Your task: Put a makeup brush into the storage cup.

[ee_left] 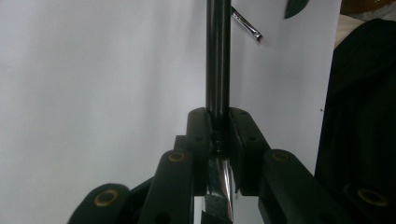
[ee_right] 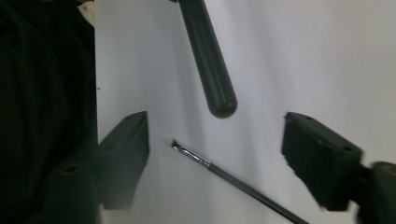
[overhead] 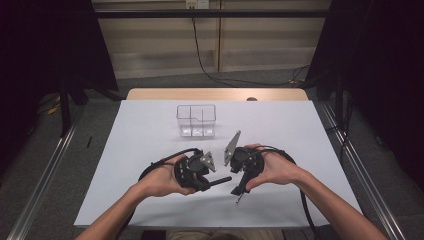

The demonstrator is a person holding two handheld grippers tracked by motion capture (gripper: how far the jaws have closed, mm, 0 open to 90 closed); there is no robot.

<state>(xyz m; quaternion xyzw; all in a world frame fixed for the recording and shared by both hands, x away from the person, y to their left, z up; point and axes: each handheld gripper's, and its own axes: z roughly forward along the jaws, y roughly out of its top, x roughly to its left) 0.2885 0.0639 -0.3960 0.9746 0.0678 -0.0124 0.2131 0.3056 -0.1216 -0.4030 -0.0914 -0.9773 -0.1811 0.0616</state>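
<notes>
Below, a thin brush (ee_right: 219, 170) lies between the wide-apart jaws of the right hand-held gripper (ee_right: 215, 154).

Plenty of open white surface (overhead: 300, 130) on both sides and up front. Only the clear divided box (overhead: 196, 120) stands mid-back. Near the hands, a thin brush (ee_right: 219, 171) lies flat under the dark handle (ee_right: 208, 60).

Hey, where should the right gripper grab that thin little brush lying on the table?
Take the thin brush on its bare dark handle, just behind the metal ferrule, coming straight down from above. It lies flat on the white table, between the right gripper fingers, which stand open either side, so closing across the slim shaft avoids the bristles.
</notes>
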